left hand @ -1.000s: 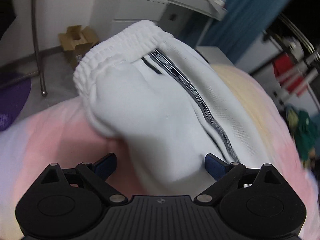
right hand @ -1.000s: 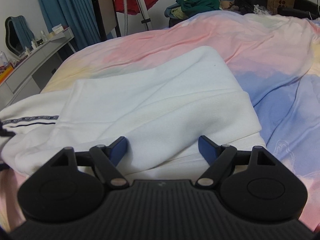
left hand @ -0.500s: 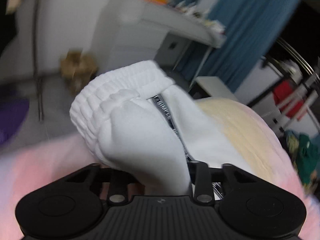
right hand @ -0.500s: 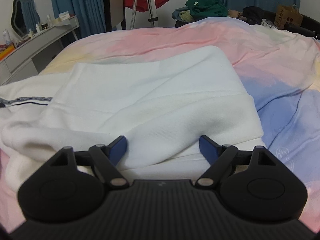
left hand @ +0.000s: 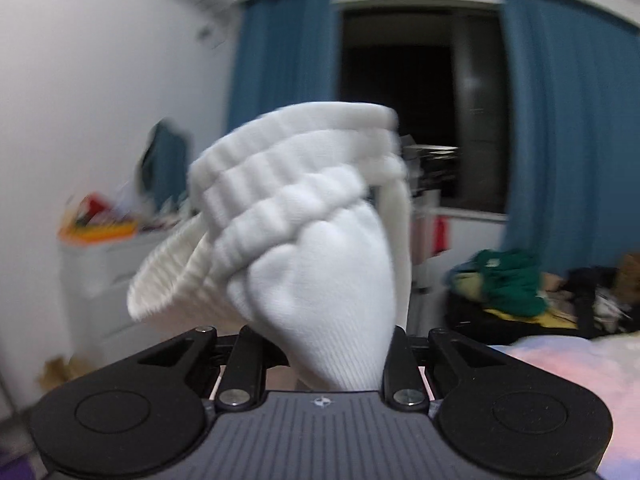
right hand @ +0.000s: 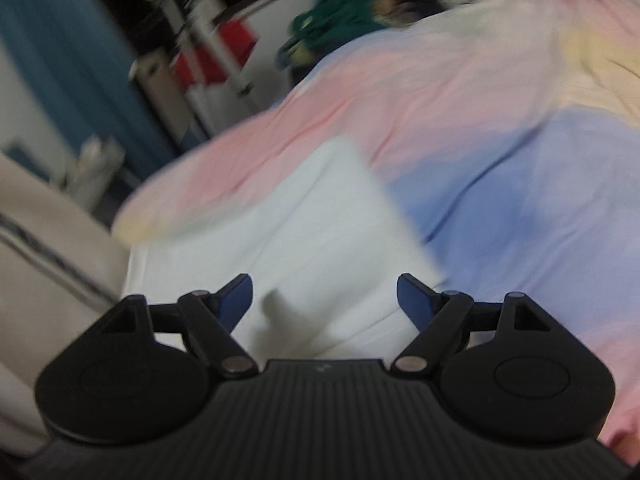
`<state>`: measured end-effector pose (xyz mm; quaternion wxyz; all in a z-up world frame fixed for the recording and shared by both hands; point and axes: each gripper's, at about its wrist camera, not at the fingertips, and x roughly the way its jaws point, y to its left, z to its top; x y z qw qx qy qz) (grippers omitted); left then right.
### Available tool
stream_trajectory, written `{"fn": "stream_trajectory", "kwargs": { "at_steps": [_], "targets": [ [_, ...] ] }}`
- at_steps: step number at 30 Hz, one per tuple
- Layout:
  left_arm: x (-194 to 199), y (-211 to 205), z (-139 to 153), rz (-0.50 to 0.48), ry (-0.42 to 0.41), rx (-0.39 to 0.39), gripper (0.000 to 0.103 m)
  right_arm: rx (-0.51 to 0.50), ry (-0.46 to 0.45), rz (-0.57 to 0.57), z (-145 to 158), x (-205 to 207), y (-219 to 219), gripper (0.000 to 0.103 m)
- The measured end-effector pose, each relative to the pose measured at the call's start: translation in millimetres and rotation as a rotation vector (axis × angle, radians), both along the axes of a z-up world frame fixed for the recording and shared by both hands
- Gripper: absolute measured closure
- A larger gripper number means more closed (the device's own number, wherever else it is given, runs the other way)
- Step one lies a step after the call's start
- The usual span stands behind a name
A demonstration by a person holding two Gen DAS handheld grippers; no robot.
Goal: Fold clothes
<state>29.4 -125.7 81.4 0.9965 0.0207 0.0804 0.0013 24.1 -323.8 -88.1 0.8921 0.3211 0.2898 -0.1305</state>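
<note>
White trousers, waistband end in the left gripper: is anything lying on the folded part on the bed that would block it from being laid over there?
Nothing visible does. The left gripper is shut on the white trousers, raised off the bed. In the right wrist view the folded part lies bare on the bedspread, with only the open right gripper above it.

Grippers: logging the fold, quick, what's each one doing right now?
Left gripper: closed on the white garment's waistband end.
Right gripper: open, holding nothing.

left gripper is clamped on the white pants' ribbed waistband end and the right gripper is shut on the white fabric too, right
Half right. The left gripper does clamp the white pants, but the right wrist view shows the right gripper open above the white fabric, holding nothing.
</note>
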Motion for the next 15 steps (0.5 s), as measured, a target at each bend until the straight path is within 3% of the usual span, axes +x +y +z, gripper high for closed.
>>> {"fn": "stream_trajectory", "kwargs": {
  "at_steps": [3,8,11,15],
  "targets": [
    [-18,-75,-25,-0.079,-0.017,0.105,0.083,0.042,-0.050,-0.103,11,-22,-37,0.022],
    [-32,-173,-107,-0.192,0.080,0.276,0.082,0.139,-0.131,-0.249,12,-56,-90,0.020],
    [-33,-202,-151,-0.240,0.167,0.375,0.082,0.203,-0.143,-0.261,0,-61,-105,0.020],
    [-29,-203,-171,-0.273,0.227,0.402,0.077,0.327,-0.132,-0.183,-21,-50,-107,0.020]
  ]
}}
